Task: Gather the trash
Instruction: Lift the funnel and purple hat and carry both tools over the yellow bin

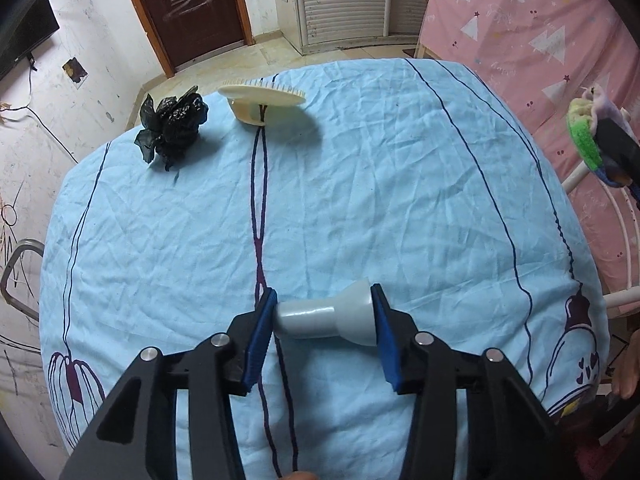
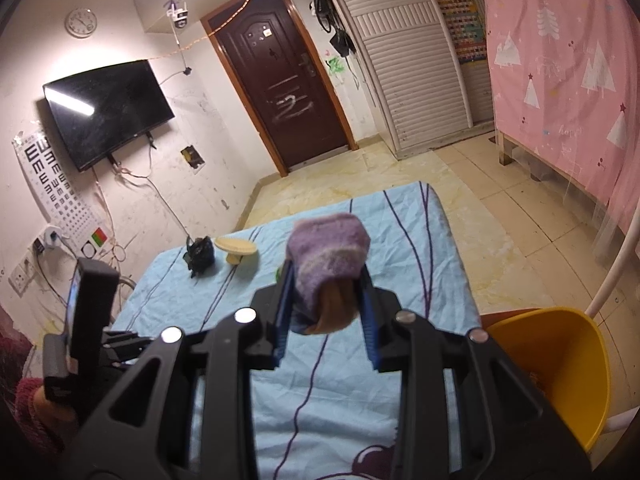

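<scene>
A white plastic bottle-shaped piece [image 1: 320,318] lies on its side on the light blue tablecloth [image 1: 380,184]. My left gripper [image 1: 325,300] points down at it, one blue pad against each end. My right gripper [image 2: 326,276] is shut on a fuzzy purple cloth bundle [image 2: 328,248] with a brown part hanging below, held above the table. The left wrist view shows that gripper [image 1: 616,148] at the right edge, with green and yellow on the bundle [image 1: 582,136]. A crumpled black plastic bag [image 1: 172,128] [image 2: 199,256] lies at the far left.
A cream comb-like brush [image 1: 262,100] [image 2: 236,248] rests beside the black bag. A yellow bin [image 2: 560,372] stands off the table's right side by a white chair frame [image 2: 616,264]. A pink curtain [image 1: 540,32] hangs to the right; a door [image 2: 280,92] is beyond.
</scene>
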The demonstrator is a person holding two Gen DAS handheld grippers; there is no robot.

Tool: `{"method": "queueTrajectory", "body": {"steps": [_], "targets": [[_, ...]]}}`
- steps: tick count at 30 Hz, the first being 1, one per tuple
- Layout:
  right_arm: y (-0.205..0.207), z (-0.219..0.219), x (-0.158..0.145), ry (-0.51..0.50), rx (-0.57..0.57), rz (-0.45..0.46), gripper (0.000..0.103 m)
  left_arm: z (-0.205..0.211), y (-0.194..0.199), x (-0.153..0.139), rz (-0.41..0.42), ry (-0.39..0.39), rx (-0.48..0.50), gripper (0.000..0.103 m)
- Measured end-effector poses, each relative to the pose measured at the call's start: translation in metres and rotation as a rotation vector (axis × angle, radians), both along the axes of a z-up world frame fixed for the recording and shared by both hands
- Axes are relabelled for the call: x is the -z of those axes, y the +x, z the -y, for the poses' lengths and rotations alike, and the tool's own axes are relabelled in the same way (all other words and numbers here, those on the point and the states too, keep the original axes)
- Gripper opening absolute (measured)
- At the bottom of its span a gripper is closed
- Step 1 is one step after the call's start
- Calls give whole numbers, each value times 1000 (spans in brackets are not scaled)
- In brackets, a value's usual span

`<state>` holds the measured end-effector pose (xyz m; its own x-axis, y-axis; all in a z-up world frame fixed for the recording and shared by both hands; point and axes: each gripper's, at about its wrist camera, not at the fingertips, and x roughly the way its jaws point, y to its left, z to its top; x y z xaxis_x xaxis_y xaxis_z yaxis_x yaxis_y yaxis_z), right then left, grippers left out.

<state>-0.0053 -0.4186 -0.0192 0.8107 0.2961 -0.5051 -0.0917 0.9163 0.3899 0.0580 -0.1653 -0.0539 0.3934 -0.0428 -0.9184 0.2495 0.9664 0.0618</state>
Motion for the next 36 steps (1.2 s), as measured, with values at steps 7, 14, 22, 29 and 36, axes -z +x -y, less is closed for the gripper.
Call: {"method": "queueTrajectory", "body": {"steps": [7,14,22,29,36], "targets": [[-9,22,0,21,40,13,29,18,-1,-12,30,1,20,38],[-21,52,1,36,97,21,29,60,-8,-31,75,7,99,38],[-42,92,1,48,178,32,29,125,-20,-41,97,11,219,38],[-62,128,4,45,269,43,29,179,-31,-43,91,5,315,38],[-71,148,7,49,297,44,29,225,-42,-44,107,3,401,38]]}}
